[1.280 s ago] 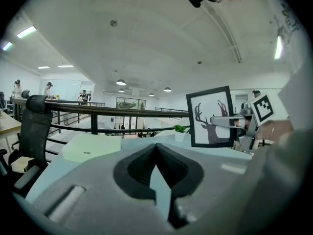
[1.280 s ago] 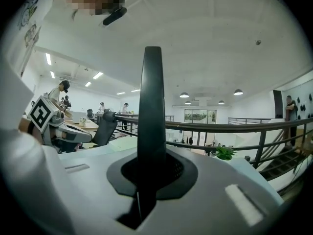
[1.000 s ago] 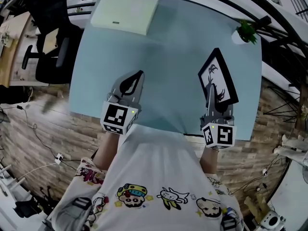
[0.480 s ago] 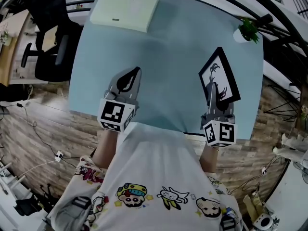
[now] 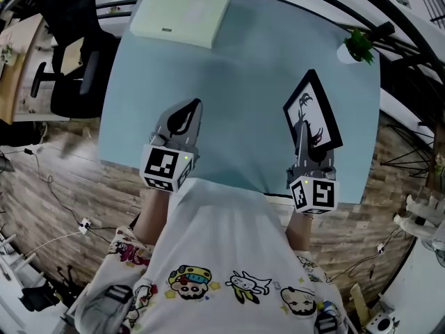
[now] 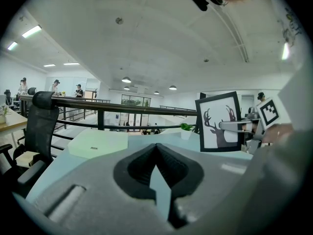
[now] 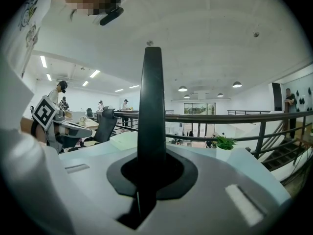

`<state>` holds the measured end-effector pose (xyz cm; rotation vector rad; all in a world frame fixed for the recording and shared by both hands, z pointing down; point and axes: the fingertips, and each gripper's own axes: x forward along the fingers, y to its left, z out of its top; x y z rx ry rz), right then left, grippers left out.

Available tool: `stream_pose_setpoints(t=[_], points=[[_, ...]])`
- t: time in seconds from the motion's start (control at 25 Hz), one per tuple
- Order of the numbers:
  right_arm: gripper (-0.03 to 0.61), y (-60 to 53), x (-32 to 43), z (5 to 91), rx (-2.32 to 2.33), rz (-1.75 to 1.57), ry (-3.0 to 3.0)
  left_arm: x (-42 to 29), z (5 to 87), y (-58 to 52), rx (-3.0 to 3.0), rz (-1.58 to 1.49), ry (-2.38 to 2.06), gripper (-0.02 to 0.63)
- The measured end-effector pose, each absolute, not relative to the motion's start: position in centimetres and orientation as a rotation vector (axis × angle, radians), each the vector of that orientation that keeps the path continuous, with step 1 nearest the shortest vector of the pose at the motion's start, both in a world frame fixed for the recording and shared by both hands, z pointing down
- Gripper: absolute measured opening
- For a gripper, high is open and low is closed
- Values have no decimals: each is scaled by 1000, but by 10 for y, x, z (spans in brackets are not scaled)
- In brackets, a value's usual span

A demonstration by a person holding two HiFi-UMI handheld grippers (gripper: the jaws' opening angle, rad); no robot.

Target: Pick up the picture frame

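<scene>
Am pinching picture frame [image 5: 316,113] by its edge in my right gripper [image 5: 303,127], holding it upright, seemingly clear of blue table [image 5: 243,54]. Left gripper [image 5: 188,113] hovering pressed together, empty. Lift looking nearly done; next needing firm grip, steady raise.

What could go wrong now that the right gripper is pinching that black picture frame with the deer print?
1. The right gripper pinches the black deer-print picture frame by one thin edge, most of it standing beyond the jaws; it could pivot or slip out.
2. The left gripper is shut, empty and aside, so it probably could not steady a fall.
3. A swing might knock the small green potted plant at the corner of the light blue table.
</scene>
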<state>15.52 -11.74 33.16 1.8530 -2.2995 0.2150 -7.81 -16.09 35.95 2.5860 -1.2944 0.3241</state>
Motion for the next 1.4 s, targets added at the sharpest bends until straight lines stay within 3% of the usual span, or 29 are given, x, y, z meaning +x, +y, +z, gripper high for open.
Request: stream_pose_setpoints(t=[1.4], points=[[21, -113, 156, 340, 1855, 274, -2278, -81, 358, -154, 2585, 326, -1308, -2]])
